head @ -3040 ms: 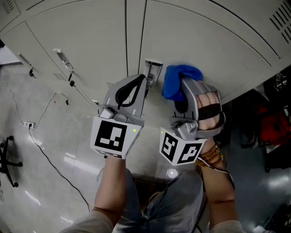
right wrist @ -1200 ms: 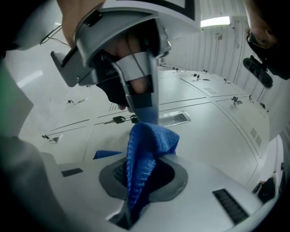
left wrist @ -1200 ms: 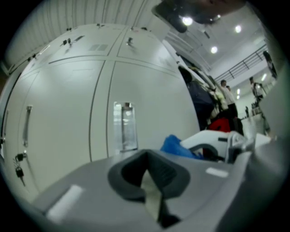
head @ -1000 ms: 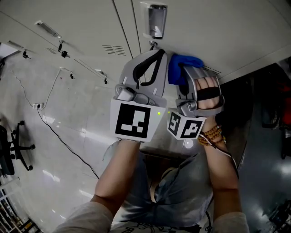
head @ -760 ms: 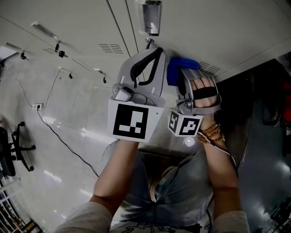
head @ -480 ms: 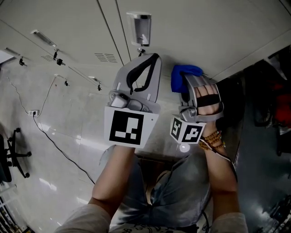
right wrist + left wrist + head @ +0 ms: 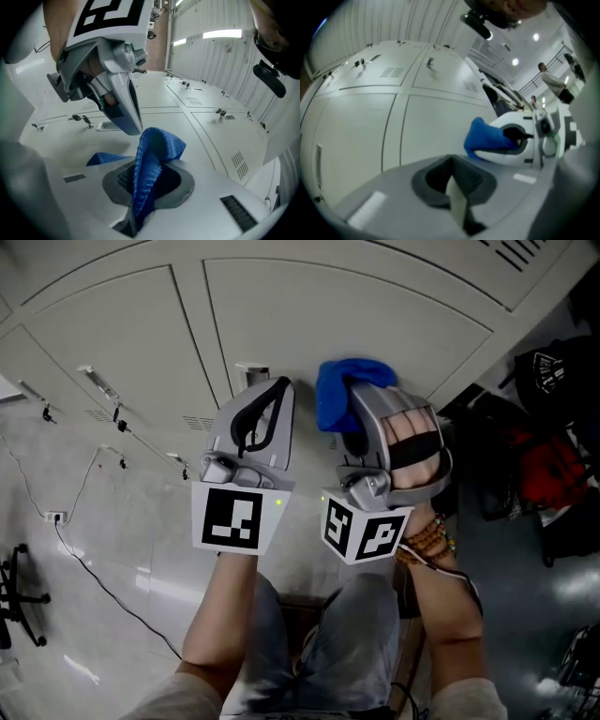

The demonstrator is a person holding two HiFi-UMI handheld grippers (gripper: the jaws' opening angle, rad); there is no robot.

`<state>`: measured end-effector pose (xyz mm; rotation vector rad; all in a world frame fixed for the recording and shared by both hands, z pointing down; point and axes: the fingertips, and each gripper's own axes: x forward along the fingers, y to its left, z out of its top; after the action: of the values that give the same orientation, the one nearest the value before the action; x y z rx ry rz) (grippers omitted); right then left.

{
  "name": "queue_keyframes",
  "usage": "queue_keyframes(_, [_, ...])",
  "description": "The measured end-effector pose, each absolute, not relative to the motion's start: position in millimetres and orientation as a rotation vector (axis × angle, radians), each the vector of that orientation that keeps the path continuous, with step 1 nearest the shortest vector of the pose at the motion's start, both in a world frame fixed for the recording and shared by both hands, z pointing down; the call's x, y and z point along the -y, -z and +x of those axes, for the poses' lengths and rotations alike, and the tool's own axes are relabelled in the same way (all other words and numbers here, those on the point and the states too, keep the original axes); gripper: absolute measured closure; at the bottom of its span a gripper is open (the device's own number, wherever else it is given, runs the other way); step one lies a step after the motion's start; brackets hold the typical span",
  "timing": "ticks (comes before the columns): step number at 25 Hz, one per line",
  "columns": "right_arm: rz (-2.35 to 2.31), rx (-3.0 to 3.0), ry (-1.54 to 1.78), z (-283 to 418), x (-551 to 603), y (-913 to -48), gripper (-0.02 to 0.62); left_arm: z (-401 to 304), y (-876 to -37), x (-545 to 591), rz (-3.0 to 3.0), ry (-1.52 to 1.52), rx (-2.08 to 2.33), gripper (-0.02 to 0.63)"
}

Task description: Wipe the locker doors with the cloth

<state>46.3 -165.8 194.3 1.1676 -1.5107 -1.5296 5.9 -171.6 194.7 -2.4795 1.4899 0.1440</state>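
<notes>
right tool point(image 7: 146, 183) clenched on blue cloth point(image 7: 158, 140) | left tool point(image 7: 454, 190) closed, empty | I'd press cloth flat against locker door point(image 7: 375, 315), sweeping even overlapping strokes.

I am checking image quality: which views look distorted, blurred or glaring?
Head view: sharp, locker doors look bowed; glare patches on the floor. Left gripper view: fisheye, dark corners, cloth blurred. Right gripper view: fisheye, cloth weave crisp, light strip overexposed.
</notes>
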Motion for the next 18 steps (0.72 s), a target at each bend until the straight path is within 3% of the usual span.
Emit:
queue_keyframes(9, [1.288, 1.506, 1.579, 43, 162, -98, 0.549, 6, -109, 170, -2.430, -0.236, -1.456, 0.604])
queue_keyframes(18, [1.396, 1.454, 1.574, 100, 155, -79, 0.549, 52, -107, 167, -2.467, -0.198, -1.384, 0.604])
